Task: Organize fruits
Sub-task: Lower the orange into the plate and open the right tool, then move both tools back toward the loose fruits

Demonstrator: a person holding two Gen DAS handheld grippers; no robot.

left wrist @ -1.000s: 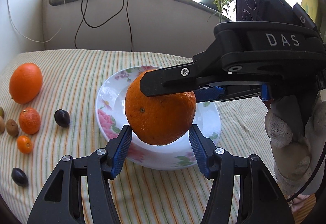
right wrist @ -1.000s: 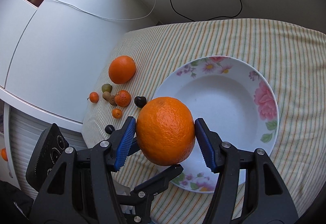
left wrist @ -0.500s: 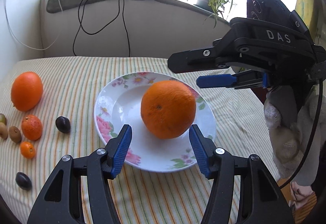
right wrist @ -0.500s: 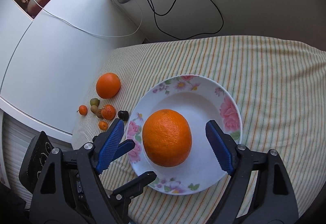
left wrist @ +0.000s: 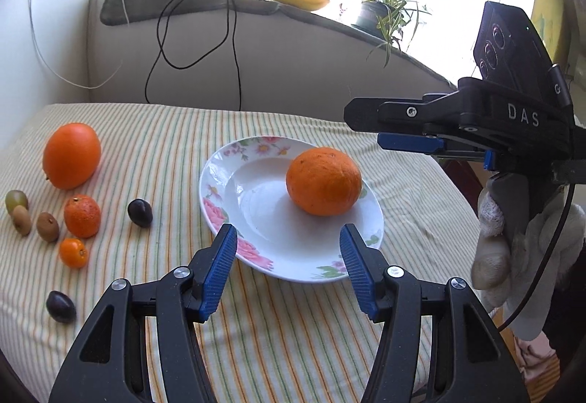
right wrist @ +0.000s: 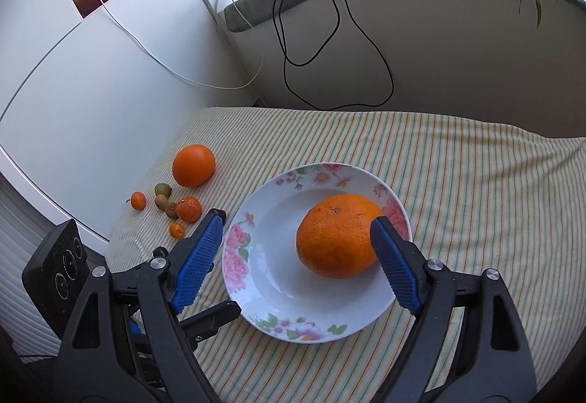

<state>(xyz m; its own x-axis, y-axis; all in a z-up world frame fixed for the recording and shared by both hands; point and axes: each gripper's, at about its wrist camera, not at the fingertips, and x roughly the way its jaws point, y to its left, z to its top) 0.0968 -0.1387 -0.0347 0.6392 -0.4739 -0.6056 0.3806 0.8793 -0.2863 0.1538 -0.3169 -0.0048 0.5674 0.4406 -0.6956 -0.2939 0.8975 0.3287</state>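
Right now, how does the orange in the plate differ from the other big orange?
The orange in the plate rests inside the floral plate; the other big orange sits on the striped cloth beside the small fruits. The plated one lies between the right gripper's open jaws; the other is far from both grippers. Both are round, orange, similar in size.

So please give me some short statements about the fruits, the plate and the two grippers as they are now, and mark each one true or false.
1. A large orange lies in the white floral plate. True.
2. The right gripper is clamped on that orange. False: its jaws are open.
3. A second large orange lies on the striped tablecloth. True.
4. The left gripper holds a dark plum. False: it is open and empty.
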